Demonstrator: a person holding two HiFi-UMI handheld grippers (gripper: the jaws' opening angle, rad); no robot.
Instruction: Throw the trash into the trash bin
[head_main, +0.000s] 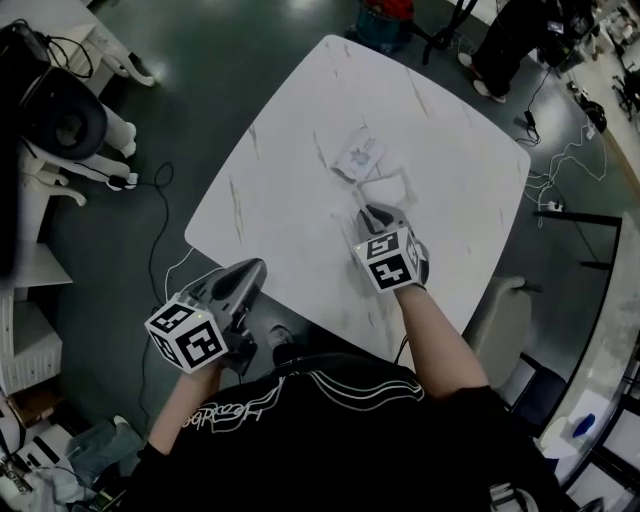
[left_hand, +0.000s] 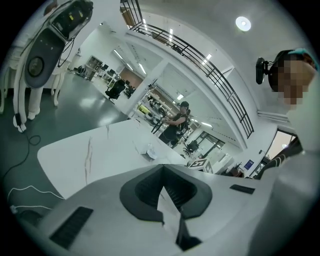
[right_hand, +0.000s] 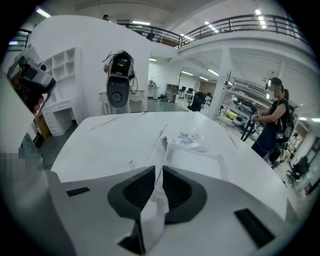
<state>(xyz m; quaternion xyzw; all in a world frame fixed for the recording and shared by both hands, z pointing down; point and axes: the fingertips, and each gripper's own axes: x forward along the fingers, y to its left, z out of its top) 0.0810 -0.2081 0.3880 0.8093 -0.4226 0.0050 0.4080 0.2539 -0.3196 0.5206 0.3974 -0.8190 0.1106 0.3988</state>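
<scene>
A white sheet of paper (head_main: 387, 190) lies on the white marble table (head_main: 270, 200), and one edge of it runs up between the pads of my right gripper (head_main: 372, 213). In the right gripper view that gripper (right_hand: 161, 170) is shut on the paper (right_hand: 197, 161), which trails back through the jaws. A small printed packet (head_main: 358, 157) (right_hand: 191, 140) lies just beyond the sheet. My left gripper (head_main: 256, 270) hangs off the table's near-left edge. Its tips (left_hand: 162, 170) meet, with only a pale sliver between the pads. The packet (left_hand: 149, 150) is far ahead of it.
A white machine with cables (head_main: 70, 125) stands on the floor at the left. A person (head_main: 505, 45) stands past the table's far corner, near a blue and red container (head_main: 385, 20). A pale rounded object (head_main: 500, 320) sits at the table's right edge.
</scene>
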